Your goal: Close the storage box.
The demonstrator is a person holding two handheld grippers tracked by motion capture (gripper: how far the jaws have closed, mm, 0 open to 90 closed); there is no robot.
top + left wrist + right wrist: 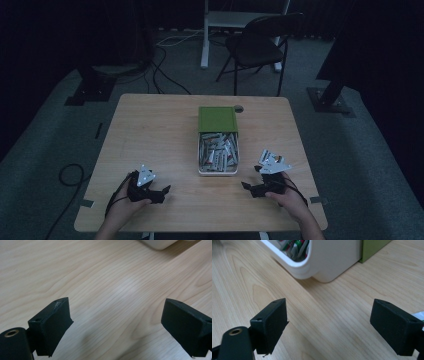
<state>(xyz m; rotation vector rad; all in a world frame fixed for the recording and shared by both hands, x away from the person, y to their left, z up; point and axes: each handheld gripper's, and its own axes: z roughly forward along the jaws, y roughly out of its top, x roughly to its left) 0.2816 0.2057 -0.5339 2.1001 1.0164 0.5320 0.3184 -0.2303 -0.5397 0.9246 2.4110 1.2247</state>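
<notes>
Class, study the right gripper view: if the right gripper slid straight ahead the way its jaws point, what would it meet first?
Probably the white box of packets. The right gripper is open, with bare table ahead up to the box's rounded corner. Depth is hard to judge, so it might graze rather than hit squarely.

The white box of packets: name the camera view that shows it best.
The high view. There the whole white box shows from above, packets inside and a green lid over its far end. The right gripper view shows one rounded corner, some packets and a green edge. The left gripper view catches a white sliver at the top edge.
</notes>
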